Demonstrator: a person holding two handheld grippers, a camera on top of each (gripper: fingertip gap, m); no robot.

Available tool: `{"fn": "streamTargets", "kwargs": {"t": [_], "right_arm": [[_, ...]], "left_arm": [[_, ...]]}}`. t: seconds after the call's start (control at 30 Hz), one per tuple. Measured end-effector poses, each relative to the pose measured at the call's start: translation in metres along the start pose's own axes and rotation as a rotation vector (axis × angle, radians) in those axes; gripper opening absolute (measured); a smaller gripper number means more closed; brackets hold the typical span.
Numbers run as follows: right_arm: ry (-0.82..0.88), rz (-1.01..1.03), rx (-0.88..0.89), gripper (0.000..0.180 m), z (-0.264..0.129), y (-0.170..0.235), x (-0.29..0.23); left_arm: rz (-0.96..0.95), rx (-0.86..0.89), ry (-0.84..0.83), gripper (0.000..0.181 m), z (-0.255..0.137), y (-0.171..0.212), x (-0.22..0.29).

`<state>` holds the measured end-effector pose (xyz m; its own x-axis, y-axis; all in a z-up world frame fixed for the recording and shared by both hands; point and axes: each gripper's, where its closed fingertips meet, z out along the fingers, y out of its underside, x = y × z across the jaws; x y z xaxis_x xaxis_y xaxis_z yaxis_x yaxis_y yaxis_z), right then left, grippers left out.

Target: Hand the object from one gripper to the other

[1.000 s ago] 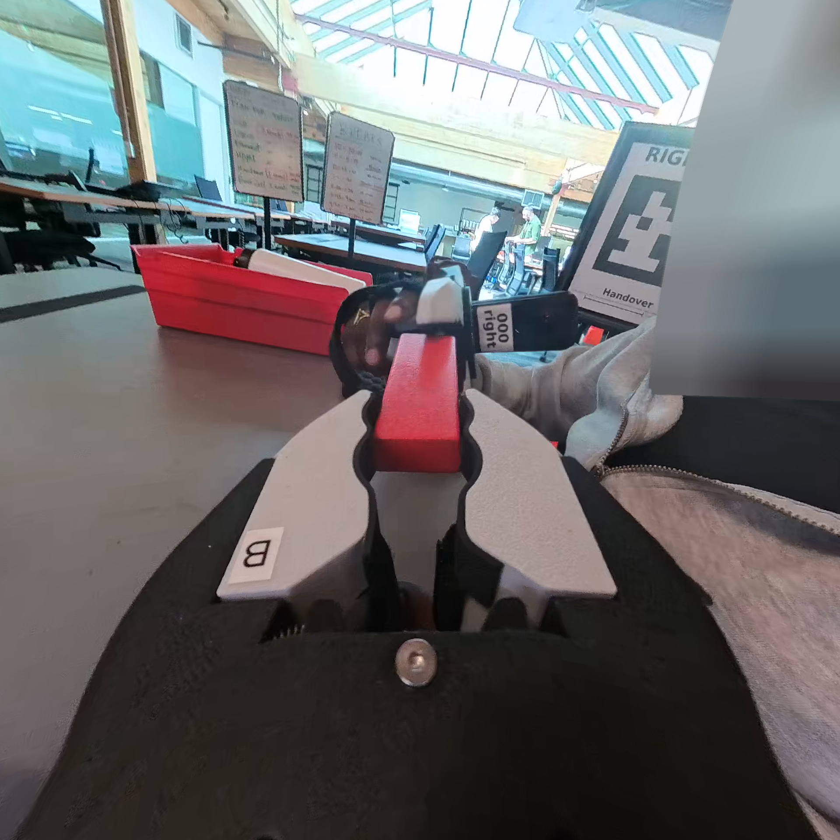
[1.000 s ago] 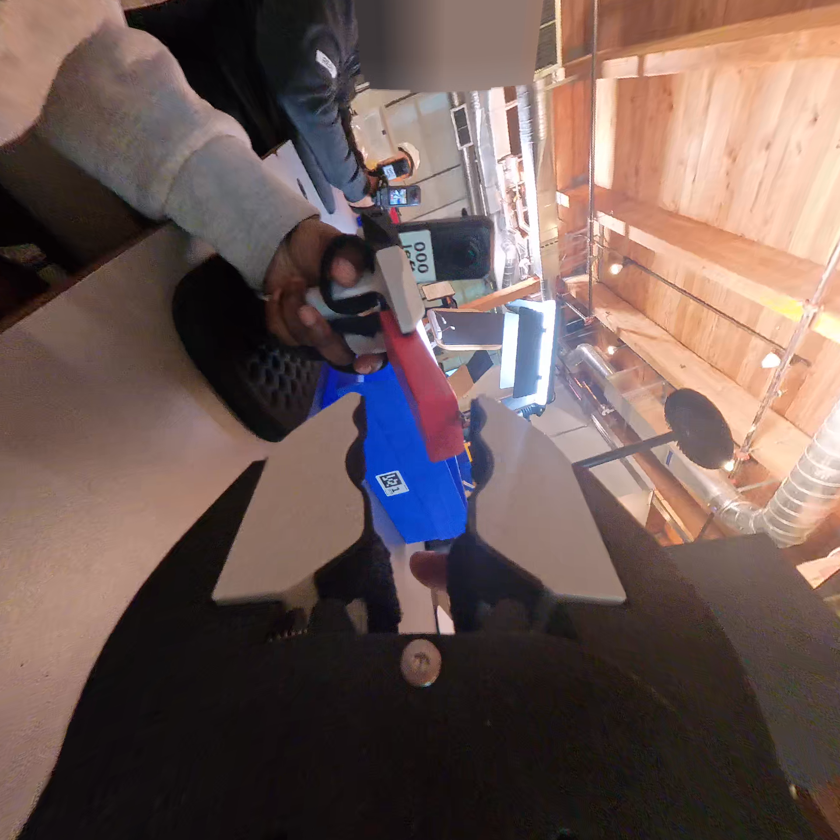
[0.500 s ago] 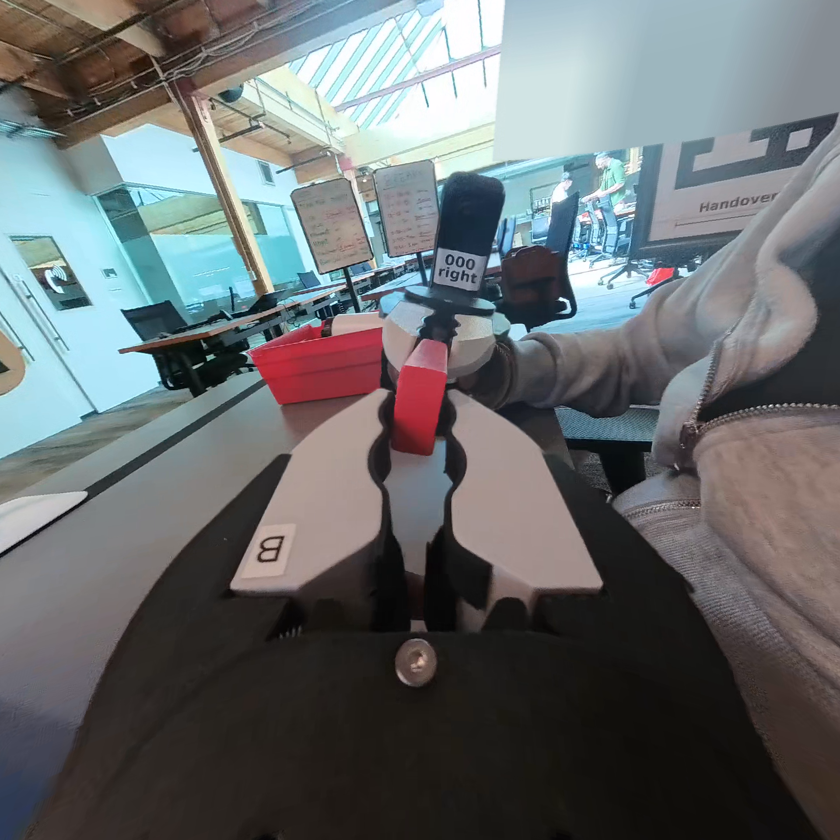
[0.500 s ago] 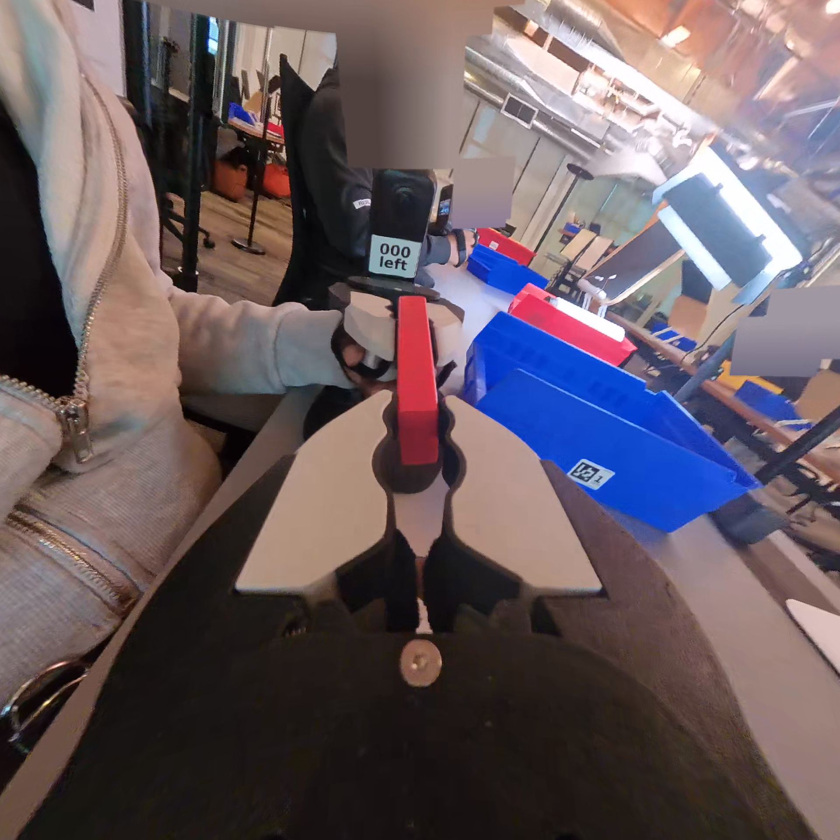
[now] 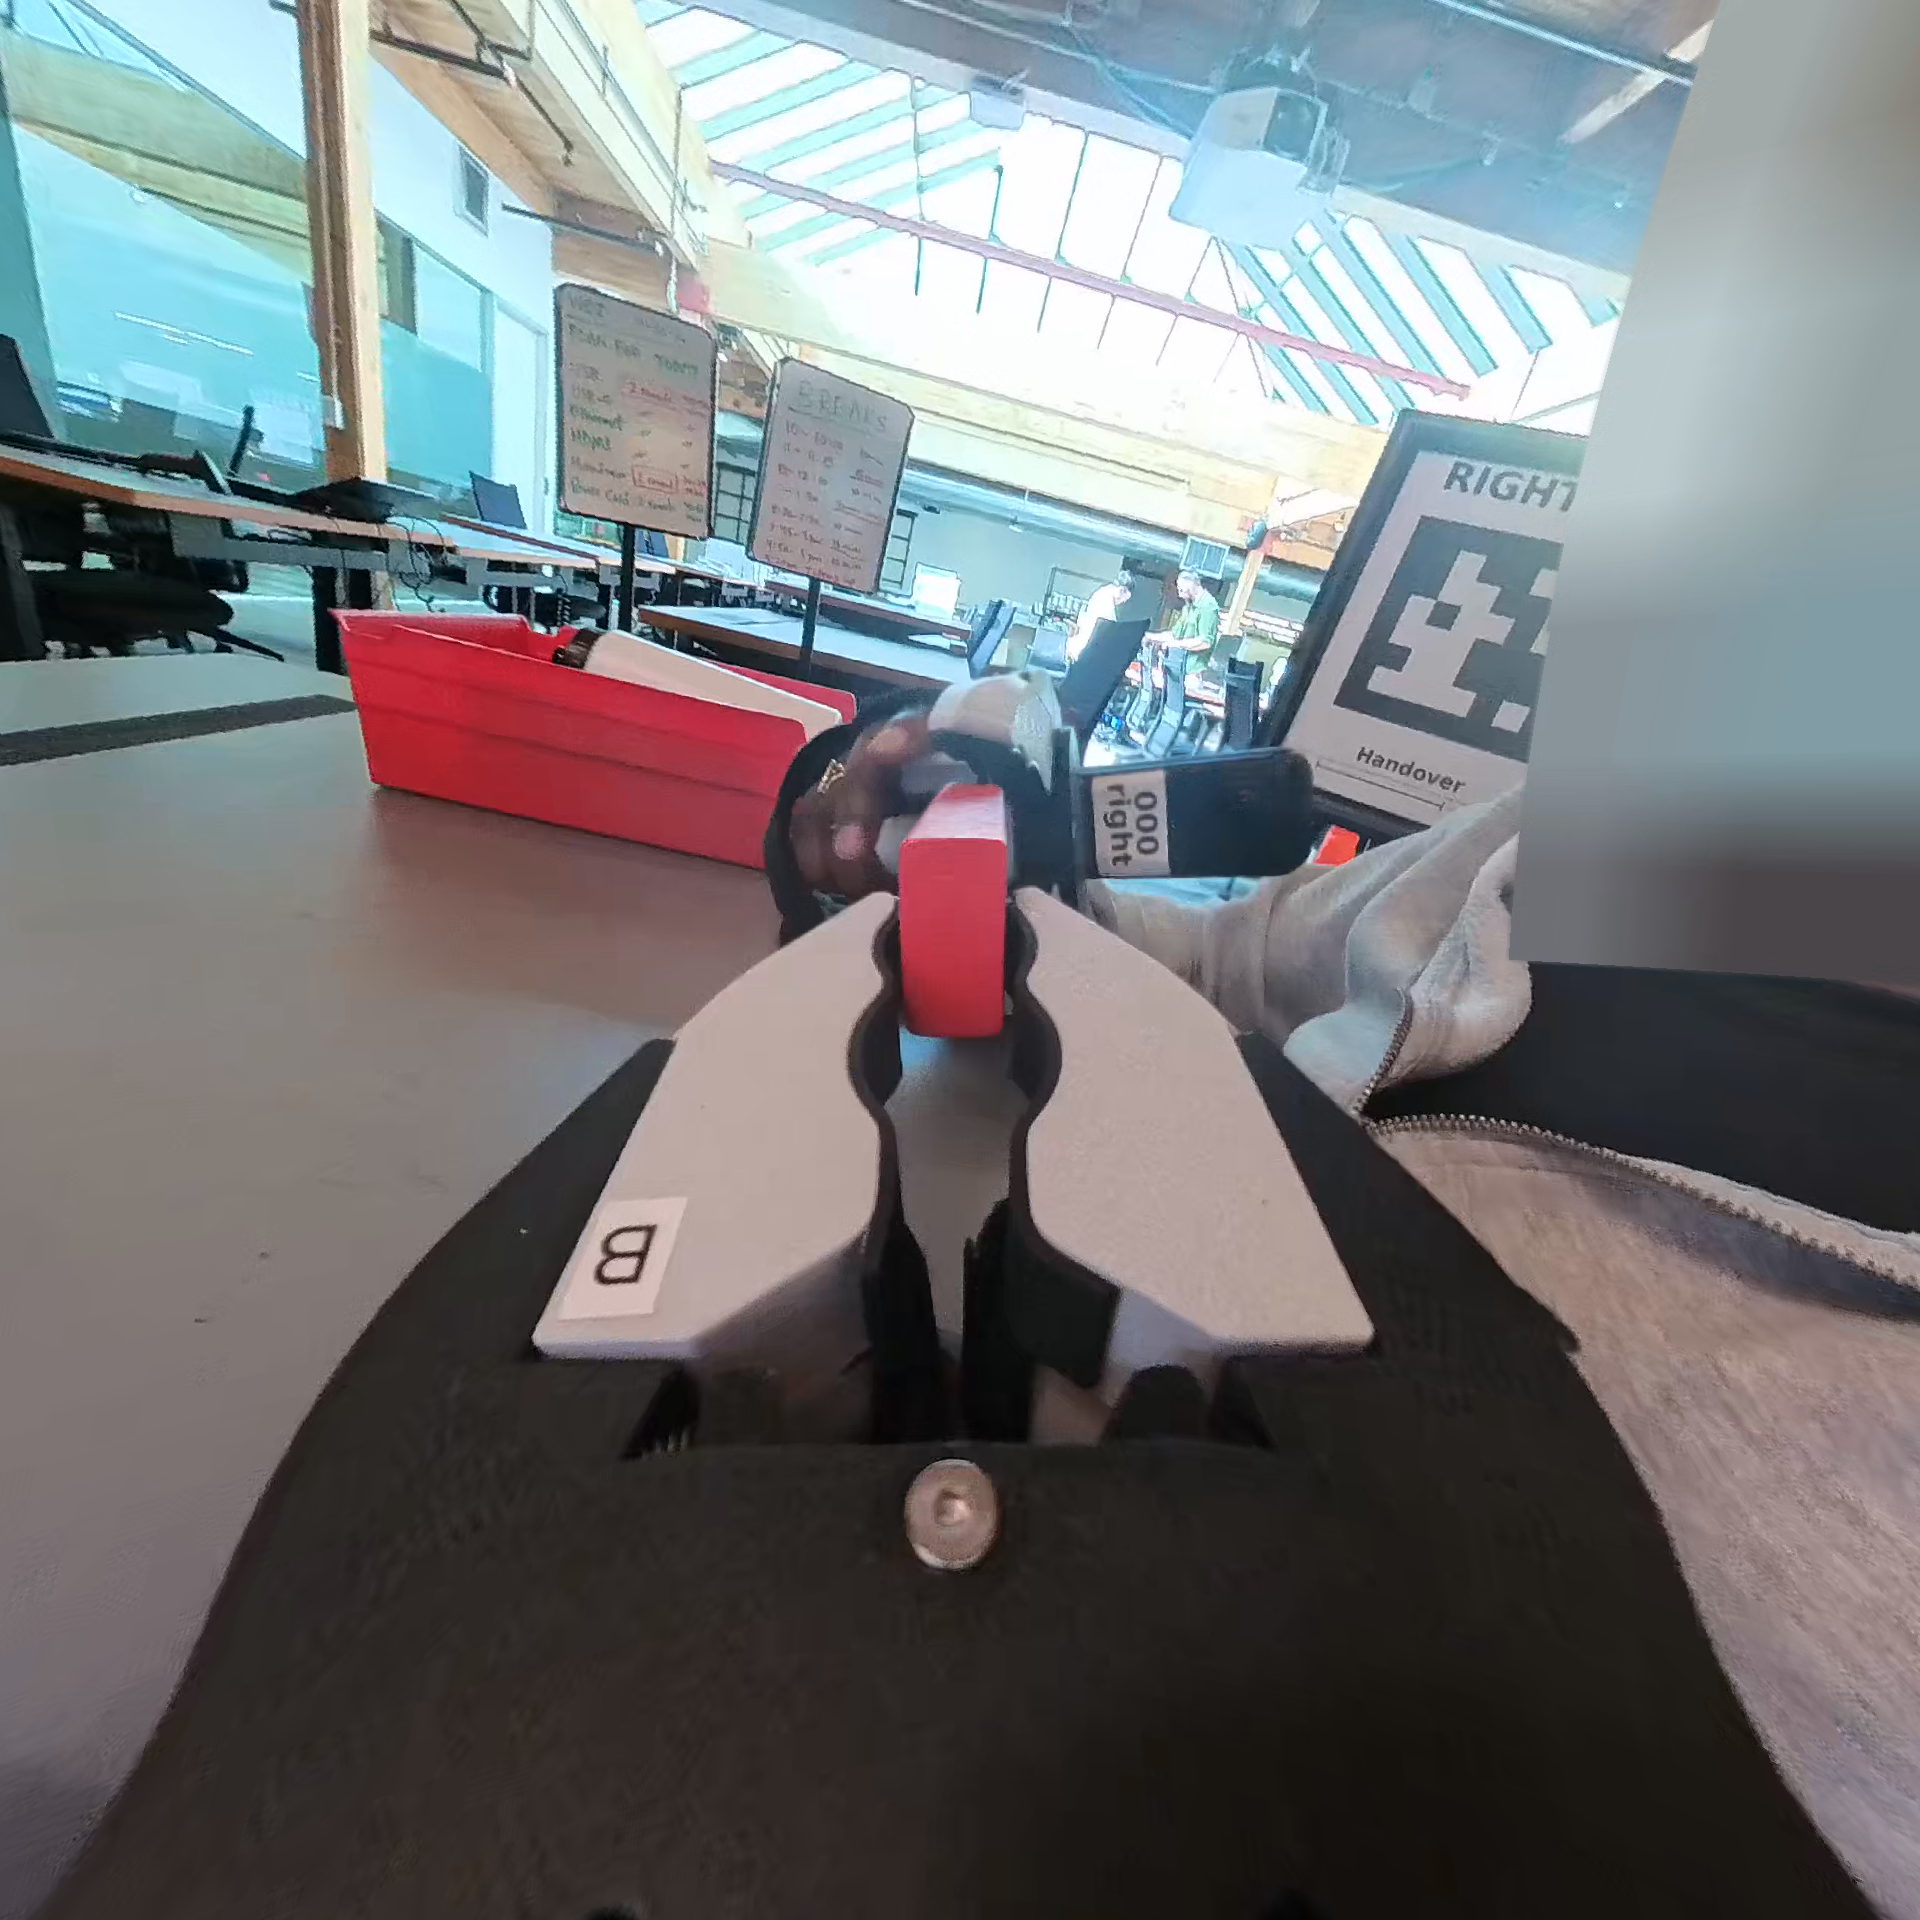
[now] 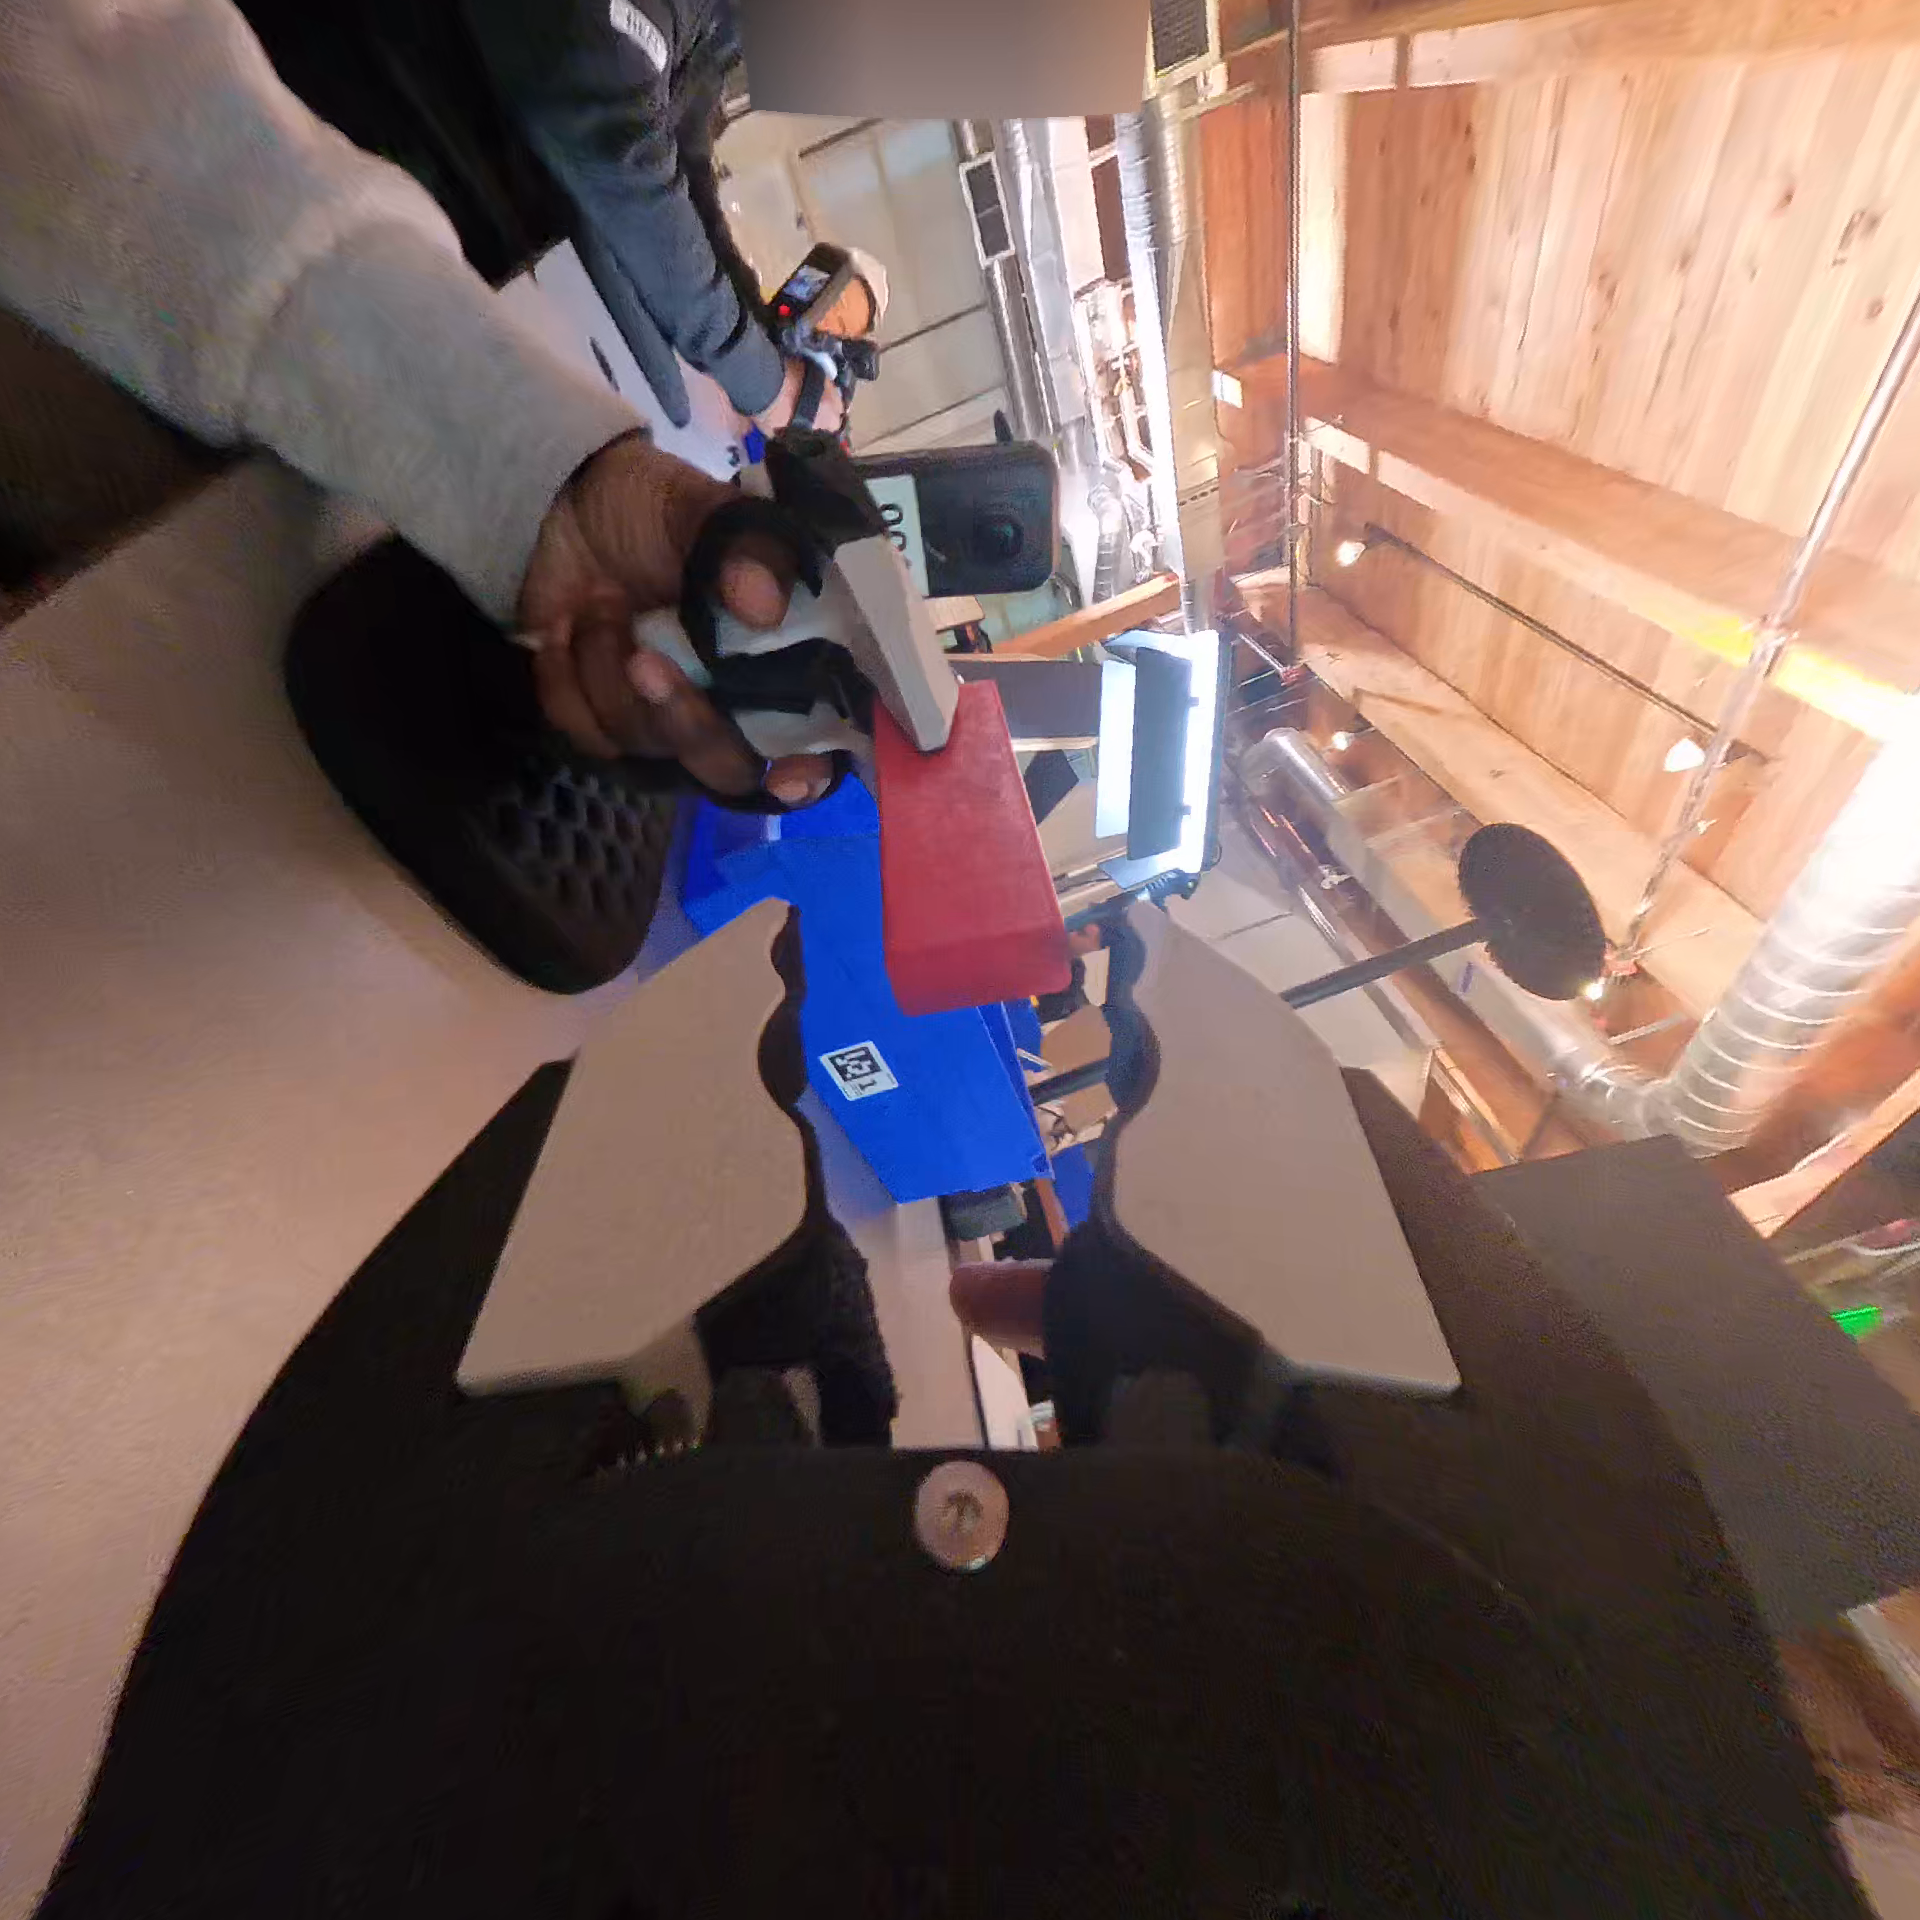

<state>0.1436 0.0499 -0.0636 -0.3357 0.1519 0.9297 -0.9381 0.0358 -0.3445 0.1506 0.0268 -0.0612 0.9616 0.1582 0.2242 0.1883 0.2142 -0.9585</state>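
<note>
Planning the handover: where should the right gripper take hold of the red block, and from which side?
Grip the free end of the red block, which juts from the left gripper toward the open right gripper. Come in end-on, closing on its two broad flat faces.

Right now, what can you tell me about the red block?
The red block is a smooth, flat-sided bar, plain matte red, maybe painted wood or plastic. The left gripper pinches one end between its grey fingers. Its free end pokes out in the air between the right gripper's open fingers, which don't touch it.
</note>
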Motion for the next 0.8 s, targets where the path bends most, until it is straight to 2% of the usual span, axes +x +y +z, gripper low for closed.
{"fn": "streamTargets", "kwargs": {"t": [0.07,0.1,0.2,0.23,0.3,0.4,0.47,0.53,0.6,0.7,0.8], "right_arm": [[-0.010,-0.027,-0.006,0.049,0.001,0.000,-0.003],[-0.012,-0.036,-0.005,0.037,0.001,0.000,-0.004],[-0.031,-0.014,0.009,0.034,0.000,-0.002,-0.004],[-0.052,0.036,0.016,0.035,0.000,-0.003,-0.004],[-0.111,0.210,0.041,0.034,-0.001,-0.003,-0.004],[-0.229,0.575,0.100,0.034,-0.003,-0.006,-0.001],[-0.283,0.753,0.139,0.034,-0.005,-0.007,0.002],[-0.297,0.830,0.167,0.034,-0.007,-0.008,0.005],[-0.306,0.854,0.173,0.035,-0.007,-0.009,0.005],[-0.323,0.844,0.152,0.035,-0.005,-0.009,0.000],[-0.318,0.868,0.157,0.034,-0.005,-0.009,0.001]], "left_arm": [[0.003,-0.022,0.004,0.016,0.002,0.003,0.001],[0.005,-0.030,0.009,0.016,0.003,0.004,0.002],[0.022,-0.034,0.024,0.017,0.004,0.004,0.005],[0.051,-0.030,0.028,0.019,0.004,0.003,0.007],[0.161,0.009,0.028,0.047,0.005,-0.001,0.015],[0.400,0.028,-0.039,0.061,0.008,-0.002,0.017],[0.498,0.009,-0.083,0.062,0.010,0.001,0.014],[0.507,-0.017,-0.093,0.062,0.011,0.005,0.012],[0.501,-0.022,-0.103,0.058,0.012,0.005,0.010],[0.499,-0.026,-0.088,0.034,0.010,0.005,0.012],[0.461,-0.072,-0.088,0.034,0.010,0.010,0.009]]}}
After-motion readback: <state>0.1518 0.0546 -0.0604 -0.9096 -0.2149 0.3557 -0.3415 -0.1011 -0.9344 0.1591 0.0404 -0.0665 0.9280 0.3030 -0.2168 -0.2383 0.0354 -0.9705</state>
